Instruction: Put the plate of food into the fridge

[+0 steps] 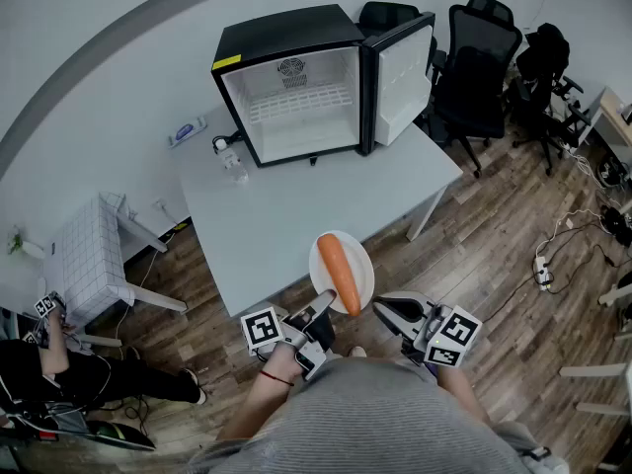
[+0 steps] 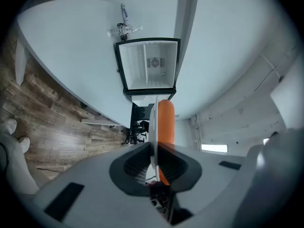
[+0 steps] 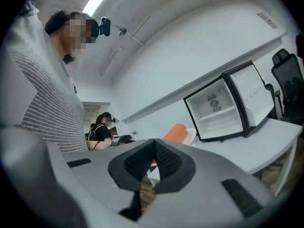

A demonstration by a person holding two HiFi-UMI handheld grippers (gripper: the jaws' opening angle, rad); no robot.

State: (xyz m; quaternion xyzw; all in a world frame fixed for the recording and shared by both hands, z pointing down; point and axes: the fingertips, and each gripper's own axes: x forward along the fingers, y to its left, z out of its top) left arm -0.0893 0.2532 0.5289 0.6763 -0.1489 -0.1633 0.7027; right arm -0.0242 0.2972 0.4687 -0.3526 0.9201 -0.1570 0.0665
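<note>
A white plate [image 1: 361,265] carrying a long orange carrot [image 1: 339,271] sits at the near edge of the white table [image 1: 267,215]. My left gripper [image 1: 322,304] is shut on the plate's near rim; in the left gripper view the plate [image 2: 153,118] is edge-on between the jaws, with the carrot [image 2: 166,120] on its right. My right gripper [image 1: 382,309] is just right of the plate, shut with nothing in it. In its own view my right gripper [image 3: 153,161] faces the carrot [image 3: 176,132]. The black fridge [image 1: 296,92] stands open and bare at the table's far end, its door [image 1: 403,70] swung right.
A small clear item with a cable [image 1: 232,161] lies on the table left of the fridge. Black office chairs [image 1: 484,57] crowd the back right. A white stool [image 1: 89,260] and a seated person [image 1: 59,373] are at the left. A power strip [image 1: 541,265] lies on the floor.
</note>
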